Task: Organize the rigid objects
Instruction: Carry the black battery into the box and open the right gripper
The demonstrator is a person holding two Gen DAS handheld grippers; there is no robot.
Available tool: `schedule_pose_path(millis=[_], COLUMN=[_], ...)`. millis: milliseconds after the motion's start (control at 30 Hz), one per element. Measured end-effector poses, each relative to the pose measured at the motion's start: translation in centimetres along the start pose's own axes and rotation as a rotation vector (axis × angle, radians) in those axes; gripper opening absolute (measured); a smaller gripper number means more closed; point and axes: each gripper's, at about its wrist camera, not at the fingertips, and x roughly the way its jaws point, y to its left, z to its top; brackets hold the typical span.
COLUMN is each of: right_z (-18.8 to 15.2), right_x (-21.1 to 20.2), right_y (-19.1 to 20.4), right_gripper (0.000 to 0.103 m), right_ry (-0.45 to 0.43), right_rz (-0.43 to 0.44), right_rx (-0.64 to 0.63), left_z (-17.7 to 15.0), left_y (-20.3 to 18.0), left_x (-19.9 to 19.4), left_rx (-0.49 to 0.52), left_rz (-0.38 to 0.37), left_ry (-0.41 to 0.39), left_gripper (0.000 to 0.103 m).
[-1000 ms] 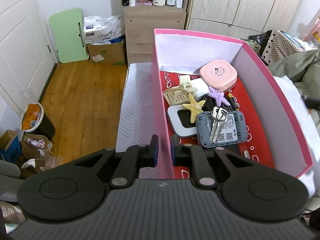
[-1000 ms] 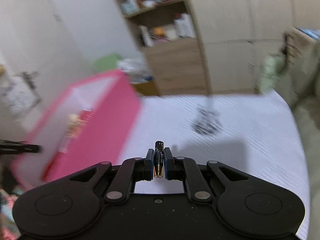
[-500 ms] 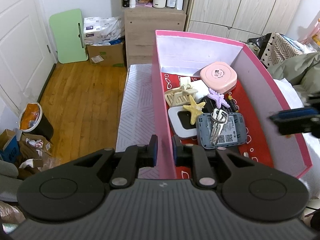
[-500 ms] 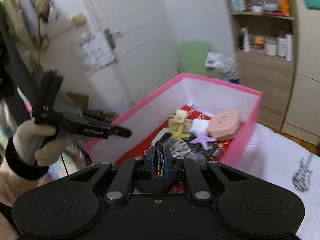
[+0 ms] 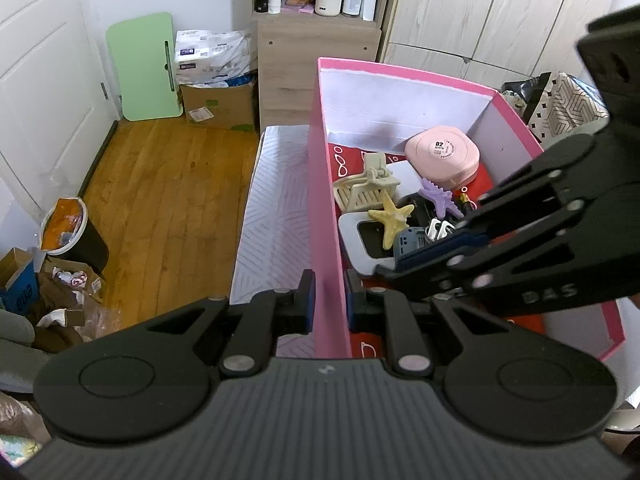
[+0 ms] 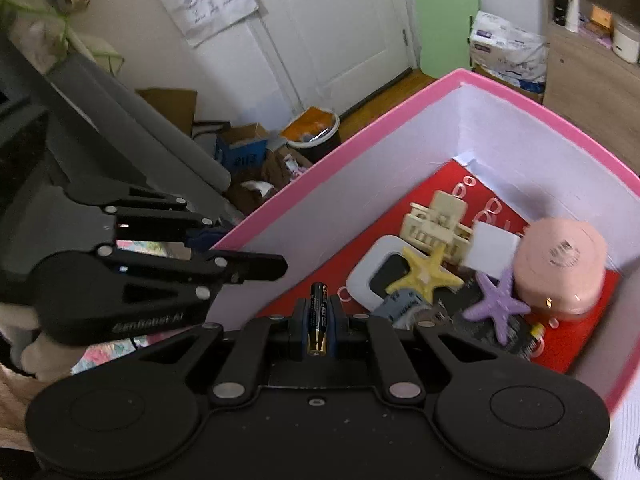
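Observation:
A pink box [image 5: 326, 216] with a red floor stands on the bed. In it lie a pink round case [image 5: 442, 156], a beige claw clip [image 5: 366, 190], a yellow starfish [image 5: 390, 218], a purple starfish [image 5: 438, 198], a white device [image 5: 360, 240] and keys [image 5: 438, 228]. My left gripper [image 5: 329, 300] is shut on the box's left wall, one finger on each side. My right gripper [image 6: 318, 310] is shut on a black and gold battery [image 6: 318, 312] and hangs above the box's near end. In the left wrist view the right gripper [image 5: 396, 266] reaches in from the right.
The box stands on a white patterned sheet [image 5: 276, 208]. To the left there is wooden floor with a bin [image 5: 72, 232], cardboard boxes and a green board [image 5: 148, 66]. A shelf unit [image 5: 316, 40] and wardrobe doors stand behind.
The right gripper swung left from over the bed to above the open box, carrying the battery, and now shows in the left wrist view. The left gripper stayed clamped on the wall.

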Motion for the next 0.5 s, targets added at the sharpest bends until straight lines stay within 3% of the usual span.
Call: schedule_pose_path(millis=[100,233,500], right_z=[0.4,0.1,-3.3], right_x=[0.8,0.4,-5.5], right_y=[0.1,0.4,-0.7], right_gripper=[0.017,0.017,0.030], right_ry=[0.017,-0.023,-0.212], right_rz=[-0.013,-0.058,-0.076], right_rx=[-0.010,-0.053,0.054], left_z=[0.1,0.2,0.3], left_y=[-0.1,-0.1,-0.2], left_x=[0.2,0.4,0.8], left_rx=[0.002,0.004,0.006], left_rz=[0.003,0.002,0.006], left_ry=[0.007,0.011,0.020], left_gripper=[0.014,0.014,0.013])
